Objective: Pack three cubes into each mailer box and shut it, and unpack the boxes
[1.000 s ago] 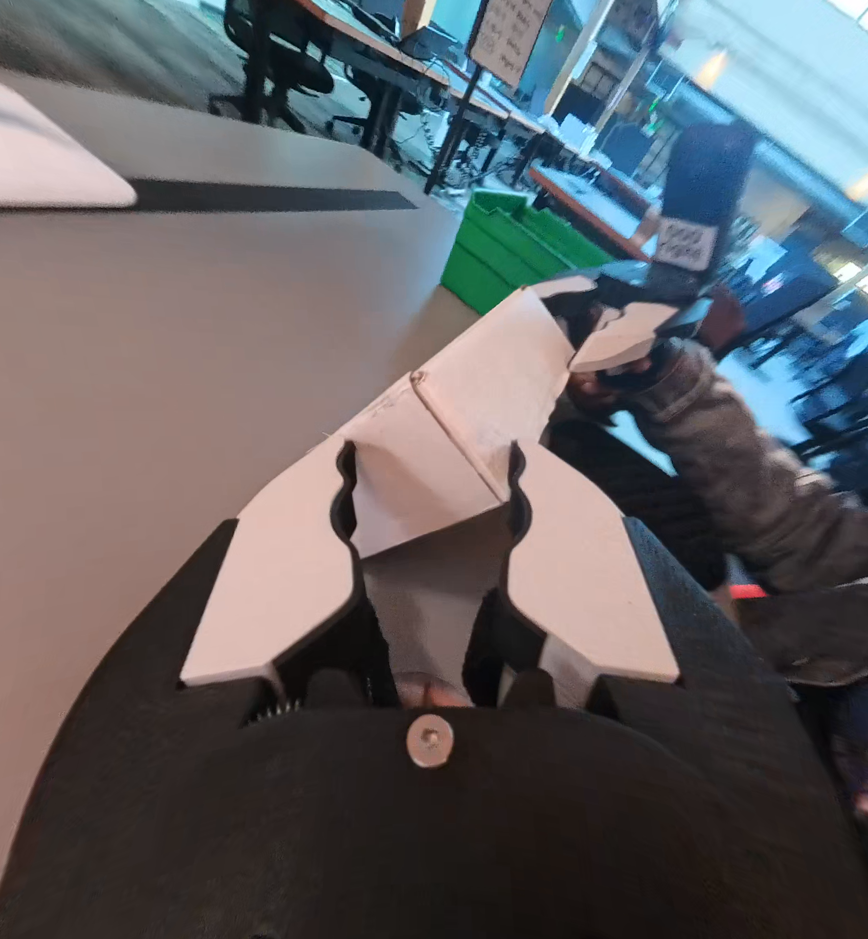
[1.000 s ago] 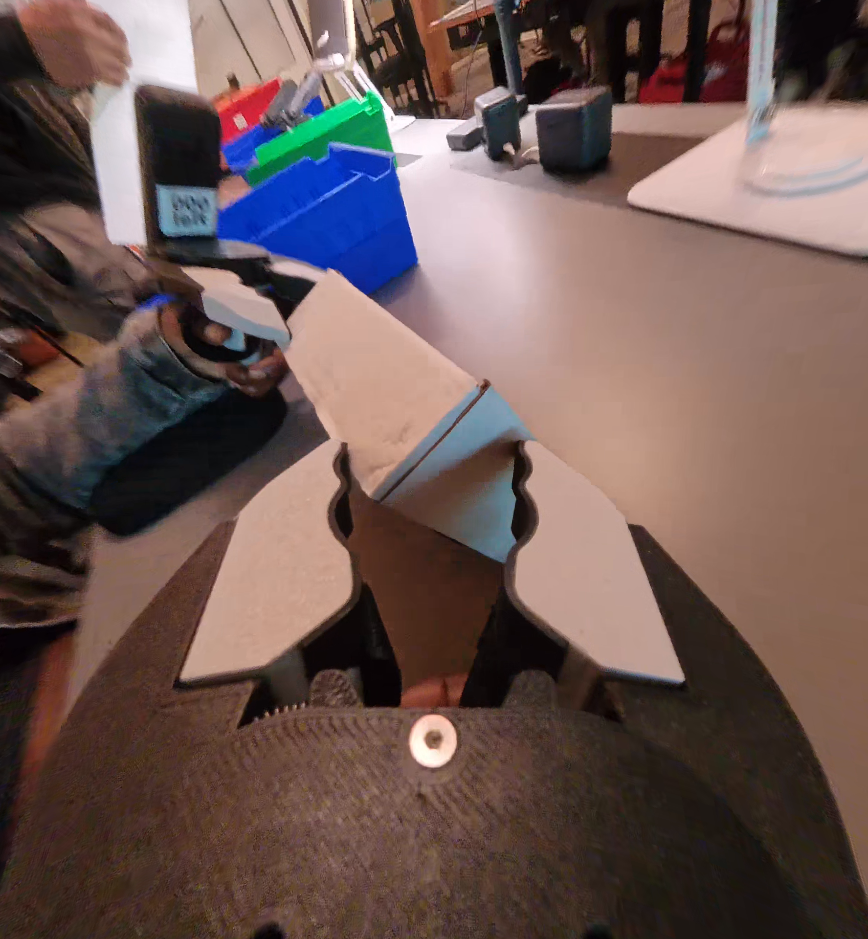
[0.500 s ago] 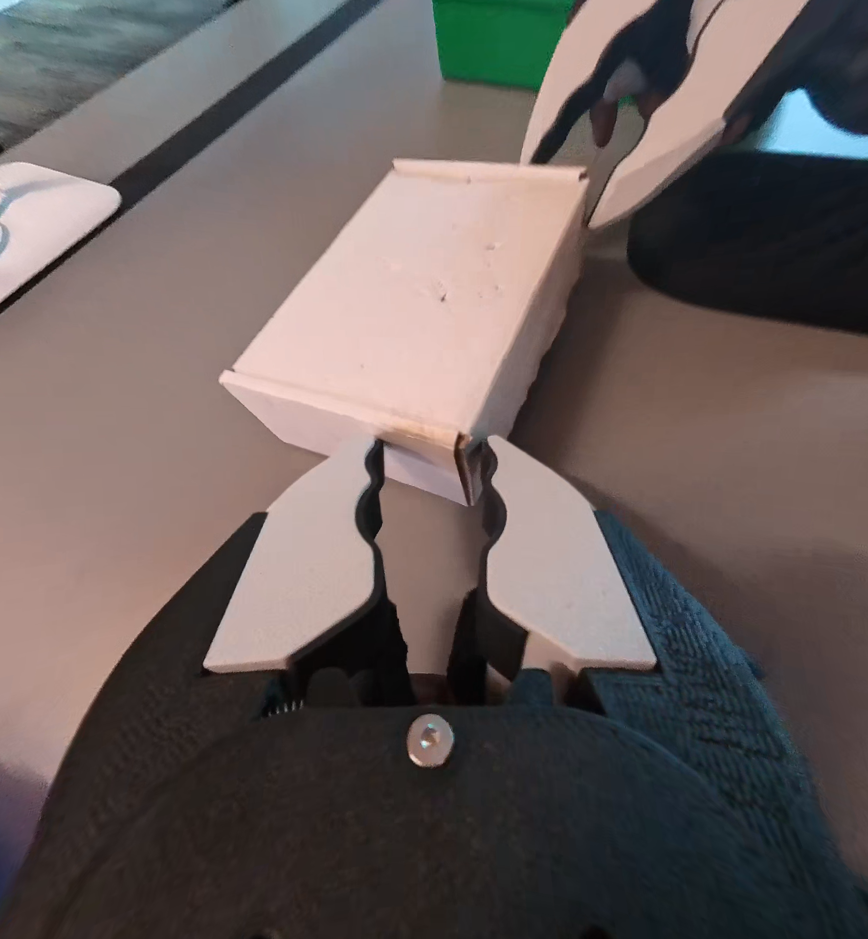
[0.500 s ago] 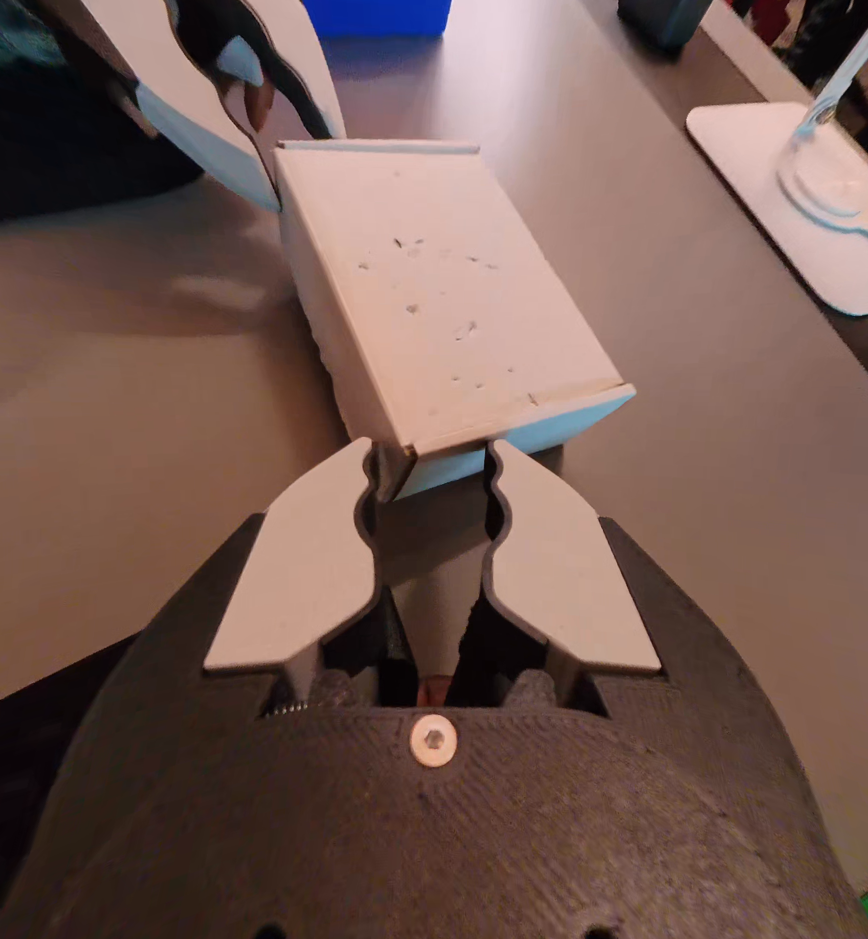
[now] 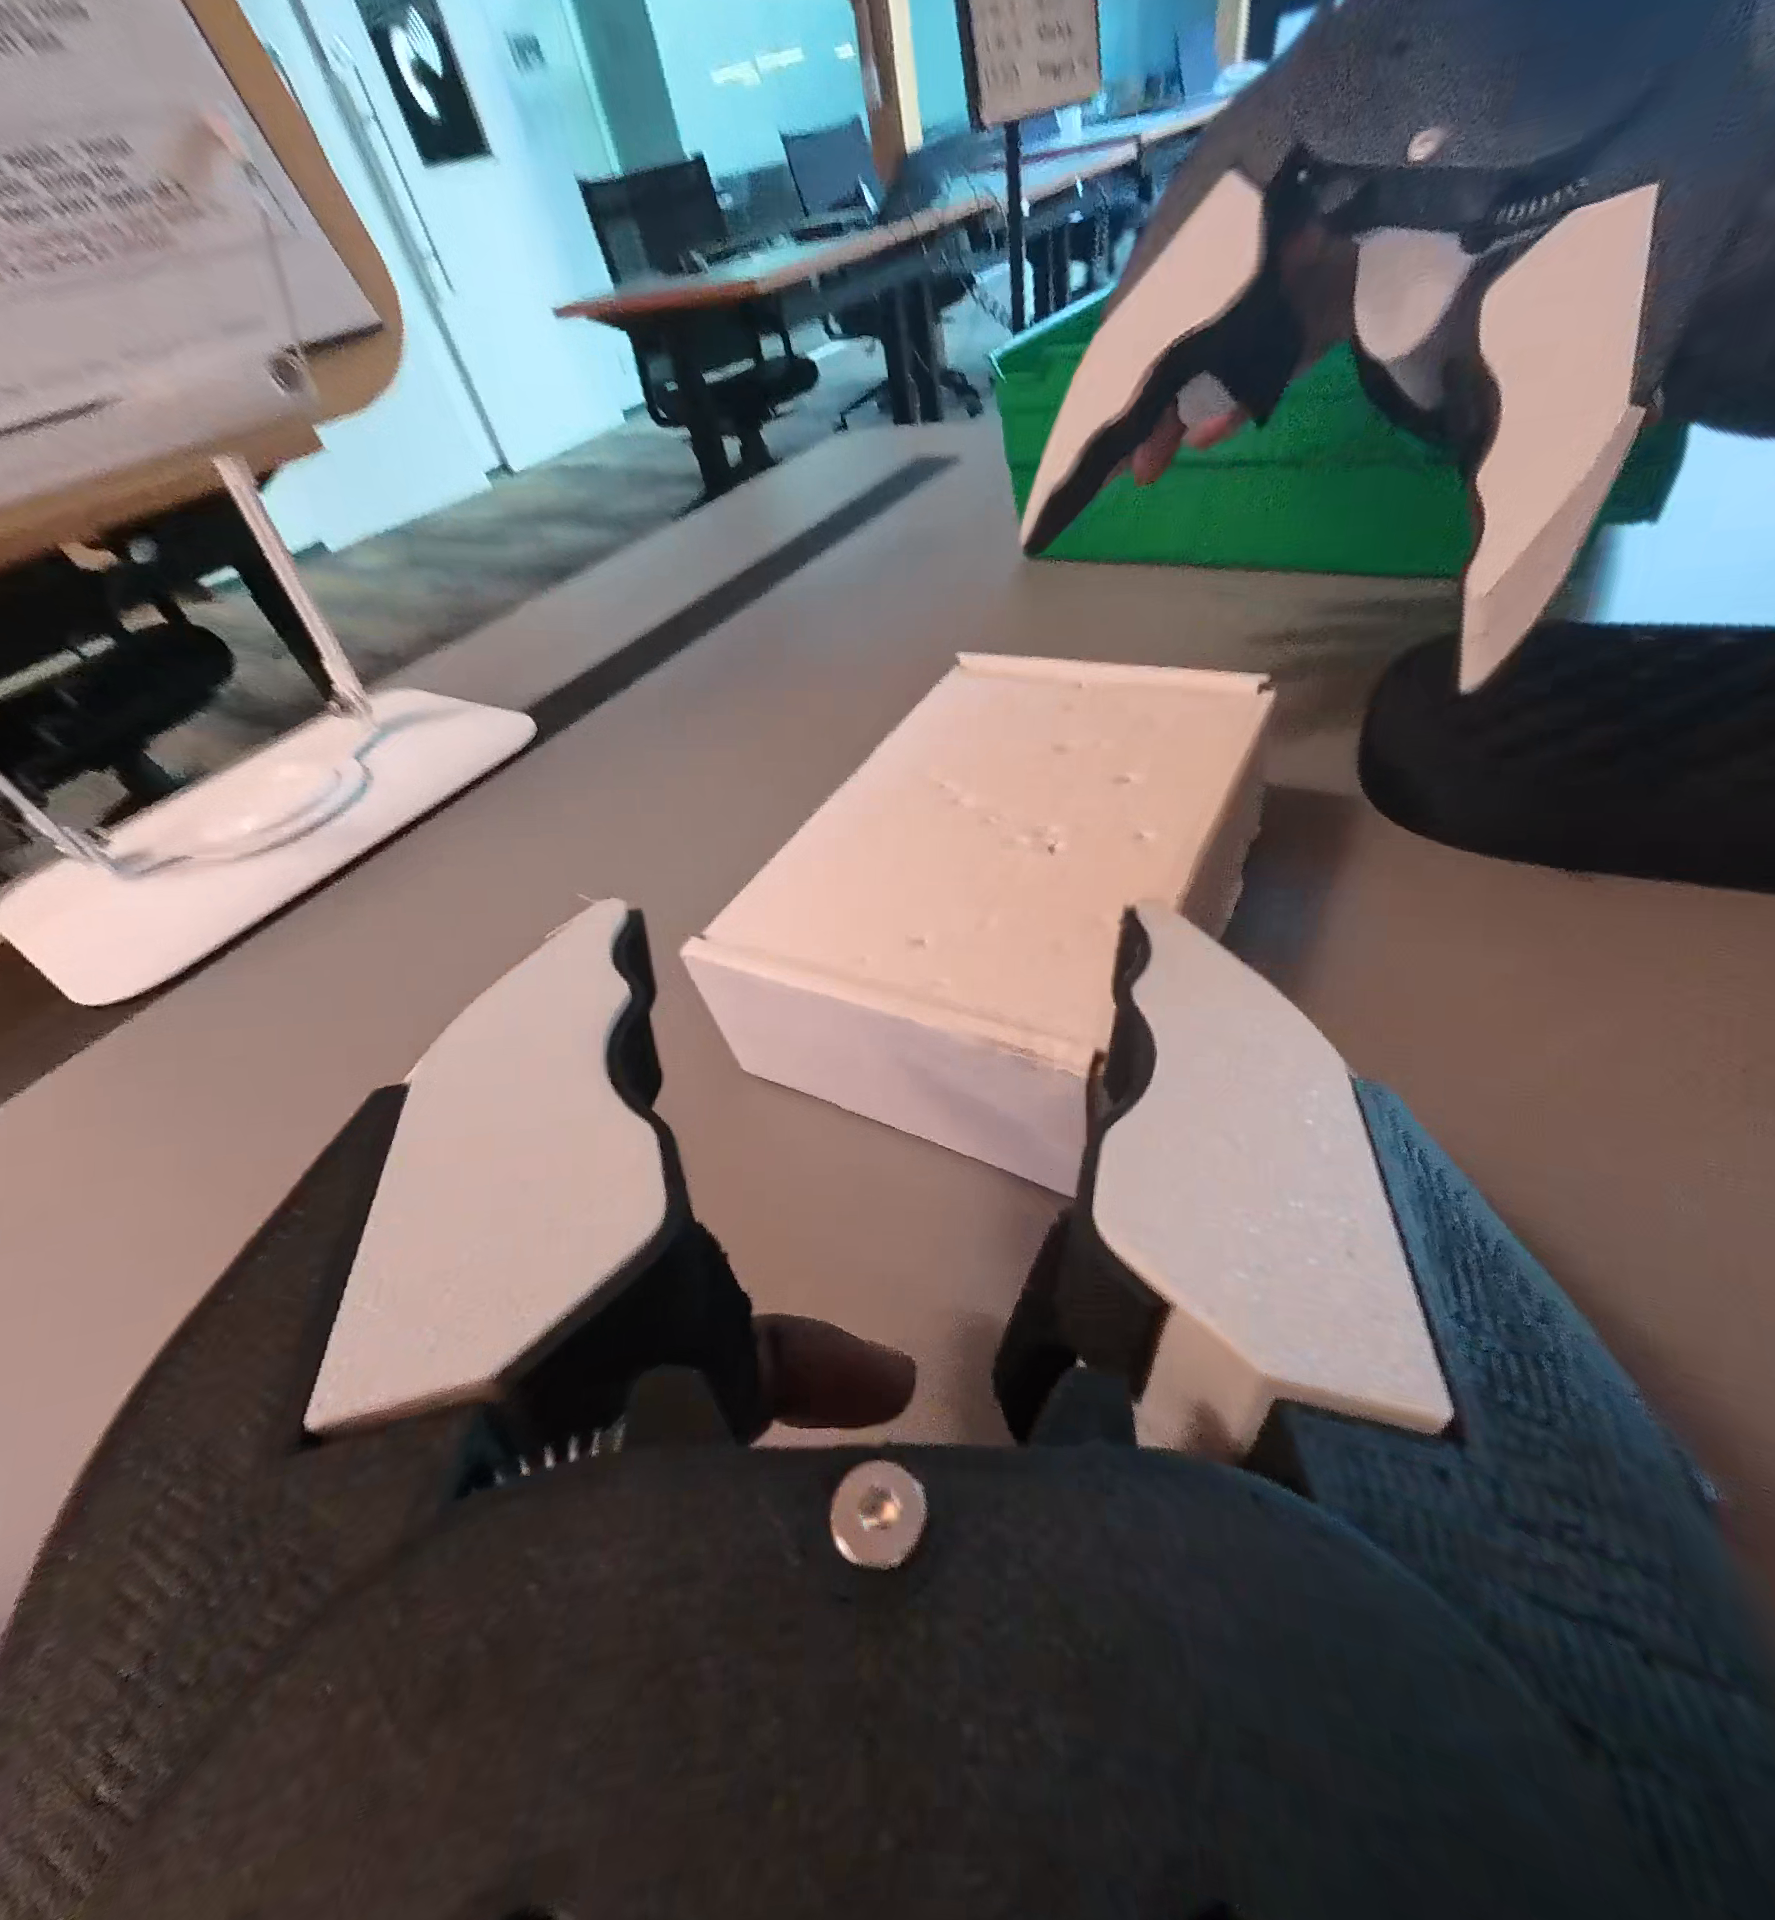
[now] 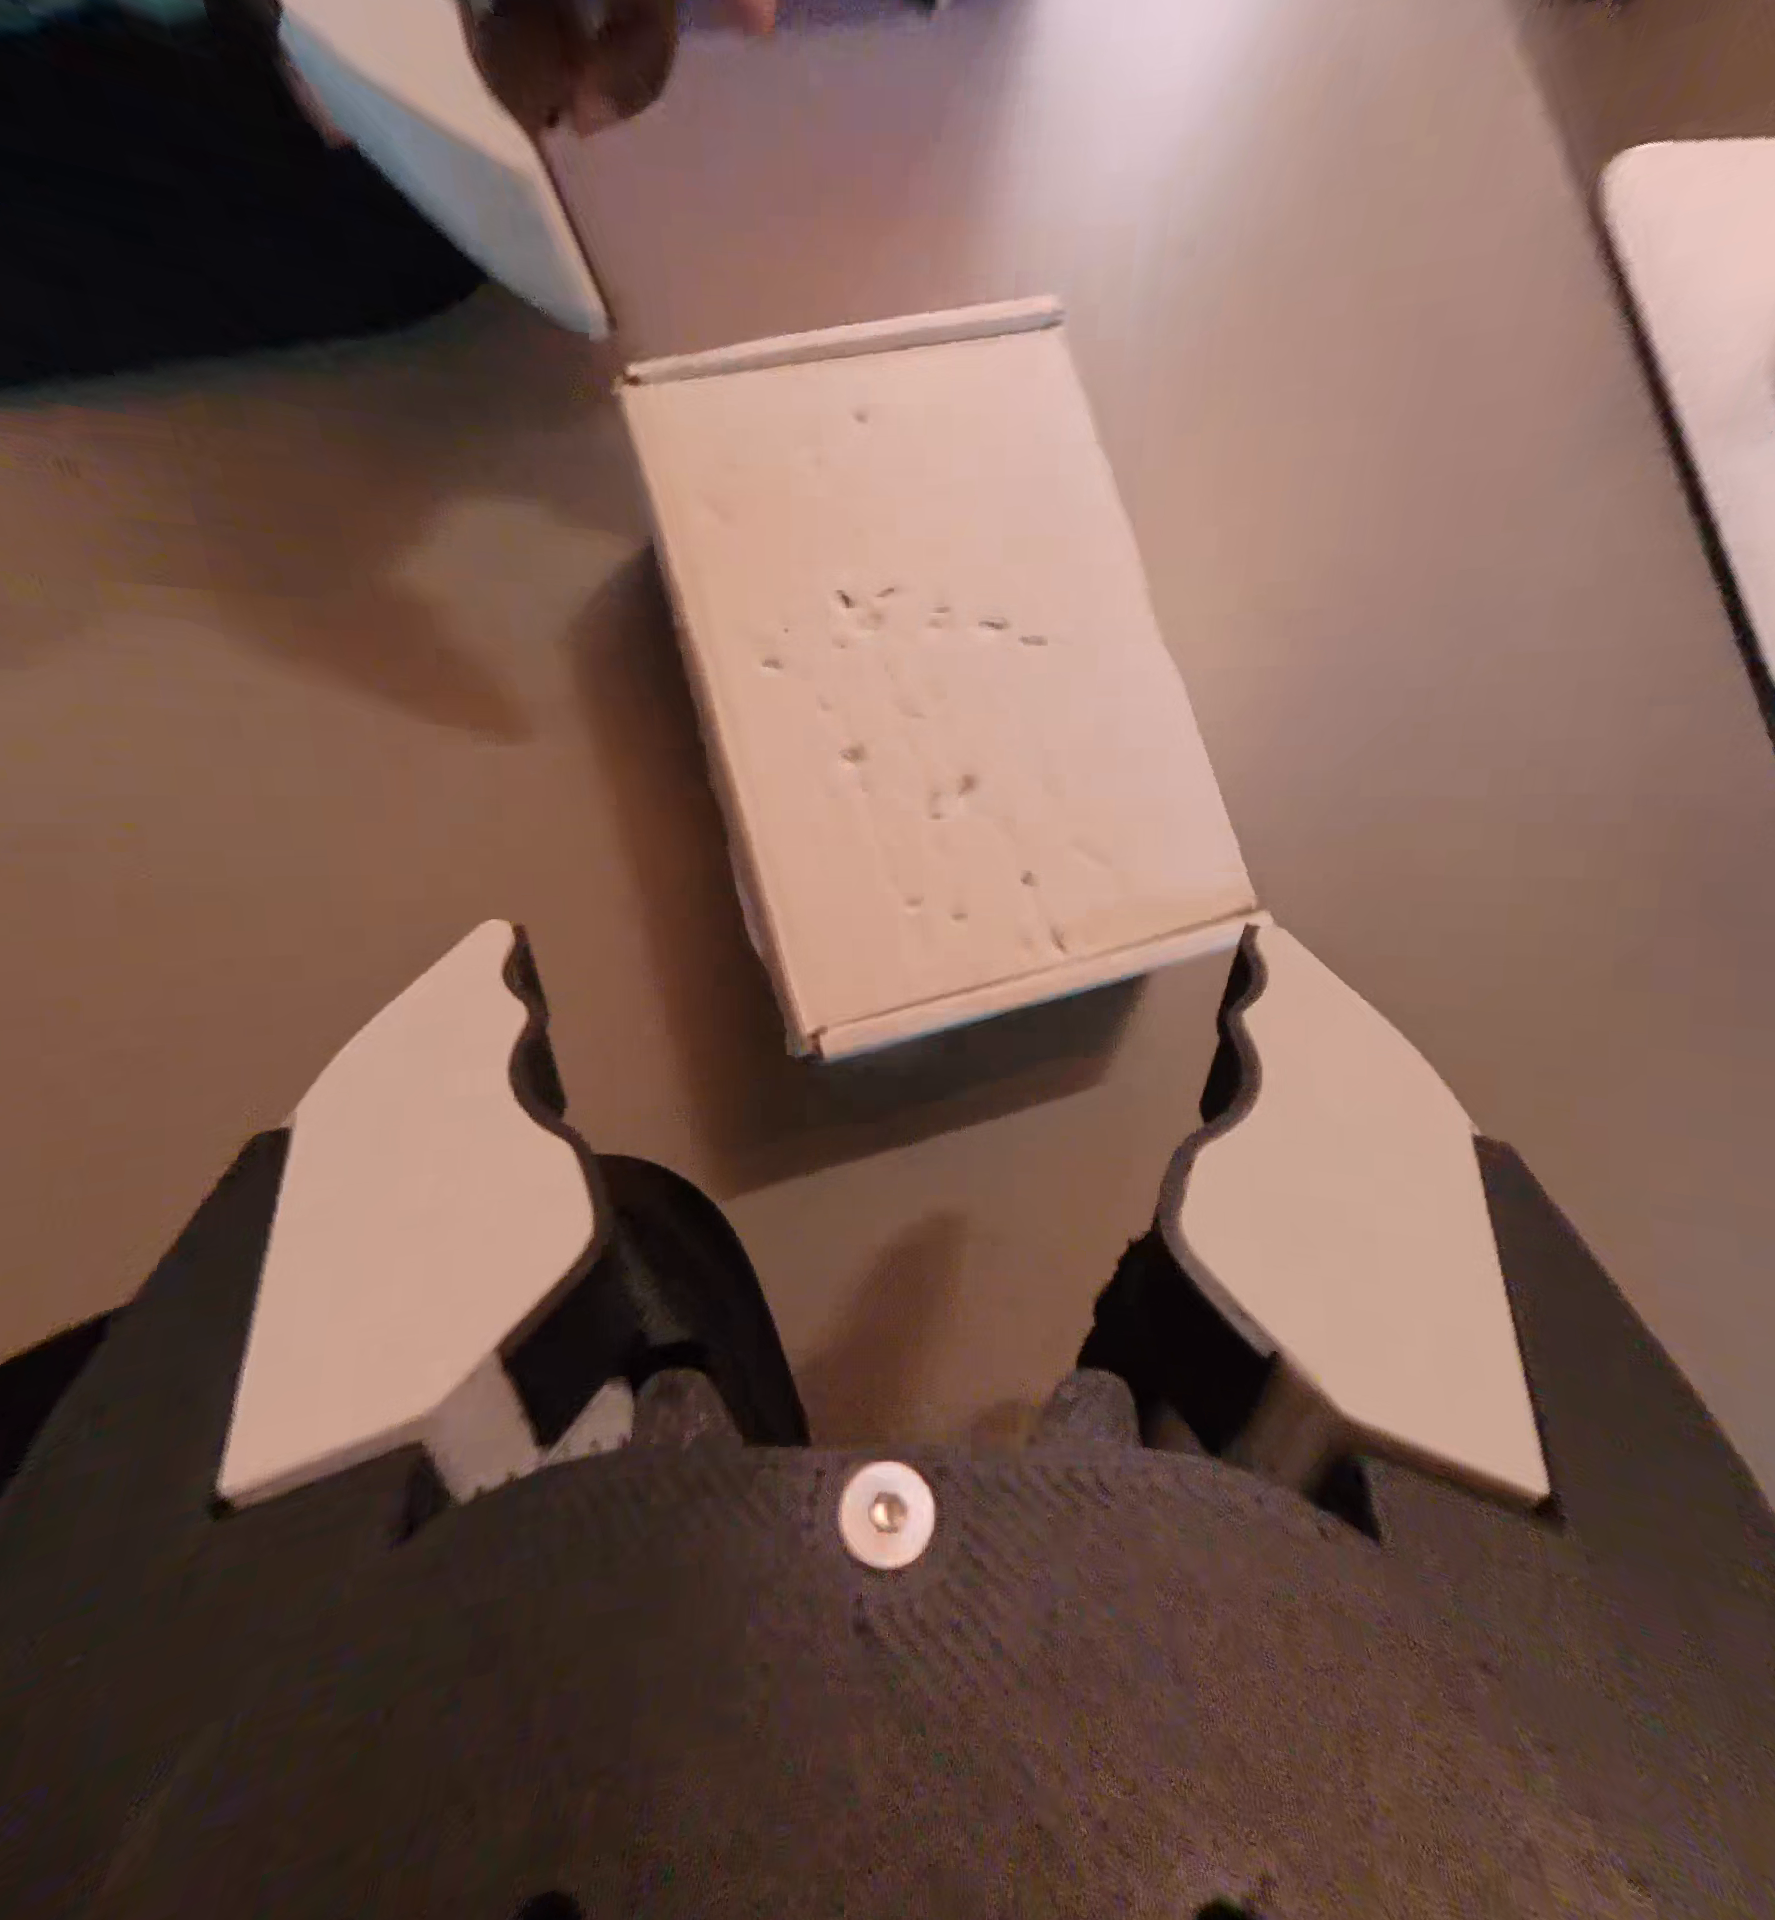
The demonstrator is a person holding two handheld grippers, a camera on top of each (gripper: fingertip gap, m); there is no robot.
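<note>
Half a second earlier both grippers had pinched opposite ends of the closed white mailer box (image 5: 1008, 862); now each had let go and drawn back, its jaws spread wide and holding nothing. In the left wrist view the left gripper (image 5: 878, 940) sat at the lower middle of the frame with the box's near end between and just beyond its fingertips, while the right gripper (image 5: 1267, 582) hung in the upper right, above the box's far end and apart from it. In the right wrist view the box (image 6: 930, 665) lay flat and shut on the grey table (image 6: 239, 831) at the centre of the frame, its dented lid up, the right gripper (image 6: 878, 935) just short of its near edge. Bare tabletop ran along both long sides of the box. A white stand base (image 5: 270, 821) stood well apart at mid left of the left wrist view, and a green bin (image 5: 1278, 509) sat beyond the box at the upper right.
</note>
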